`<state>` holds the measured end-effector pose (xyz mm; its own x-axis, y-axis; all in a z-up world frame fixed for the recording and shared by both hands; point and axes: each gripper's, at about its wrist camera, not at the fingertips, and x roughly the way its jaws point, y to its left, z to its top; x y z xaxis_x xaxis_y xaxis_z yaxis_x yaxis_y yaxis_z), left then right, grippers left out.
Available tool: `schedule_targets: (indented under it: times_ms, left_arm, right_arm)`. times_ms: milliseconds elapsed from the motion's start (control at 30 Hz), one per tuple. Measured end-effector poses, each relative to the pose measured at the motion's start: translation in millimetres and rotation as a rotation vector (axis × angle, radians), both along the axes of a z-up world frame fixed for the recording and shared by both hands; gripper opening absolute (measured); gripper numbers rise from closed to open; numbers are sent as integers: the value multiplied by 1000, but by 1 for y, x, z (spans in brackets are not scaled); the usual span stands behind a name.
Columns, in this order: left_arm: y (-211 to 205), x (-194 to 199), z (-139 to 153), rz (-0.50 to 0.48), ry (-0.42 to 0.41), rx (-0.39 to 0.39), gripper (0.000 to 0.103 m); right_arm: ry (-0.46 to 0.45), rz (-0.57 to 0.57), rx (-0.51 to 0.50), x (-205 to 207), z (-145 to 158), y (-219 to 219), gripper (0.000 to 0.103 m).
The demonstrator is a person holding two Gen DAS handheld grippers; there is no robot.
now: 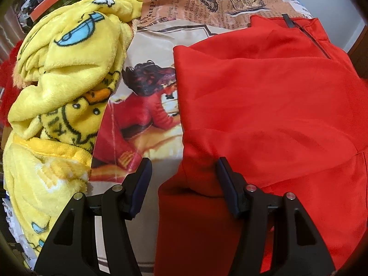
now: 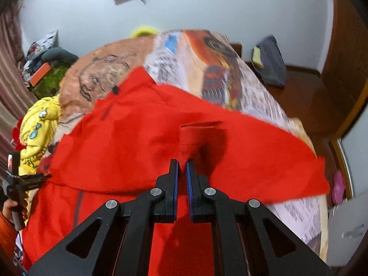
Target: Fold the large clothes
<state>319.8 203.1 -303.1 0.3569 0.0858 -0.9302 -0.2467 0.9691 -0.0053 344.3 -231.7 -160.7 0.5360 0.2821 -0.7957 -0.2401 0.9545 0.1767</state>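
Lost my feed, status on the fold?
Right gripper shut on red garment, lifting a fold. Left gripper open at its edge. Yellow blanket alongside.

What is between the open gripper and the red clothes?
Nothing visible. The left gripper hangs open right over the red garment, one finger above its edge. The yellow blanket lies off to the side.

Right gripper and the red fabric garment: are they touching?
Touching. In the right wrist view, the right gripper has its jaws shut on a pinched fold of the red fabric garment, which rises bunched from between the pads.
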Motion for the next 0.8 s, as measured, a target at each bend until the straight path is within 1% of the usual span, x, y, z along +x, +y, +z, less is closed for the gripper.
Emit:
schedule_targets:
  times_ms: [100,200,267,367,433,467,500,533,567,600,667,733,800]
  left_arm:
    - [-1,0,3,2,11,11,58]
    - [-4,-1,9,-7,22,37,58]
    - [-6,-3,19,-14,18,55,58]
    - [-11,-6,40,-33,-13,69,58]
    - [-19,-6,60,-58,-49,88,58]
    - [-23,-5,69,-69,-65,95,58]
    - [-29,-5,81,-82,-88,102,58]
    - [-33,-4,90,-93,-106,104,58]
    - [-40,-3,102,-107,-132,105,58]
    - [-45,-1,112,-118,-152,103,58]
    - [-61,2,133,-143,-199,102,58]
    - [-79,7,152,-173,-251,104,63]
    - [-96,12,163,-197,-288,99,68]
  right_arm:
    - [59,-6,6,-1,-16,-11,6]
    - [111,7,15,-4,-27,-17,6]
    - [131,32,21,-8,-27,-18,6]
    - [132,57,10,-15,-20,-20,7]
    - [128,63,-3,-19,-15,-24,15]
    - [125,64,-7,-20,-12,-26,27]
    - [116,61,-10,-22,-7,-30,41]
    - [95,50,-10,-24,-1,-35,48]
    - [77,39,-8,-25,4,-38,59]
    - [53,26,2,-28,11,-45,67]
    - [25,-1,31,-30,25,-60,73]
    - [0,-45,64,-29,37,-75,75]
    - [-20,-95,93,-27,45,-91,79]
